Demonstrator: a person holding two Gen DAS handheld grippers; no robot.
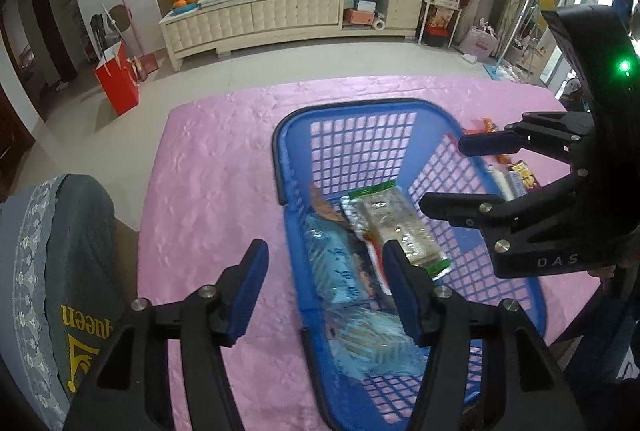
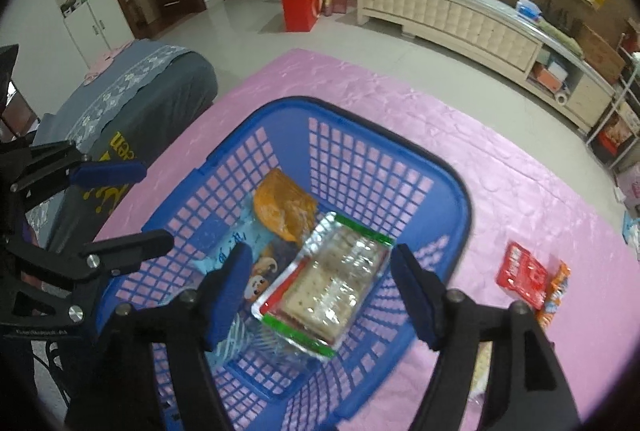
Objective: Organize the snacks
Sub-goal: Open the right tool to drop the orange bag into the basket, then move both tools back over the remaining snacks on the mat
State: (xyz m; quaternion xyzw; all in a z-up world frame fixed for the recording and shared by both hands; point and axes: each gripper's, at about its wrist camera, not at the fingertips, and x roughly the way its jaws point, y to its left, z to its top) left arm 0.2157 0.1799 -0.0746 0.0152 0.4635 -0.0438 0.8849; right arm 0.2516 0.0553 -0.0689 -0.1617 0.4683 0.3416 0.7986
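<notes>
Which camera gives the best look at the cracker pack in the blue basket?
The right wrist view: the cracker pack lies near centre, whole and unobstructed, its clear wrap and green and red ends showing. In the left wrist view the same pack is smaller and blurrier, and the left tool's finger covers its near end.

- Basket [image 2: 460, 199]: blue plastic with an open grid pattern.
- Tablecloth [image 2: 460, 135]: shiny pink with a faint embossed pattern.
- Cracker pack [image 2: 336, 283]: clear wrap with green and red ends.
- Snack pouch [image 2: 282, 209]: orange.
- Biscuit packet [image 1: 340, 267]: light blue.
- Sachet [image 2: 522, 277] on the cloth: red.
- Gripper pads [image 2: 226, 291]: dark blue on black arms.
</notes>
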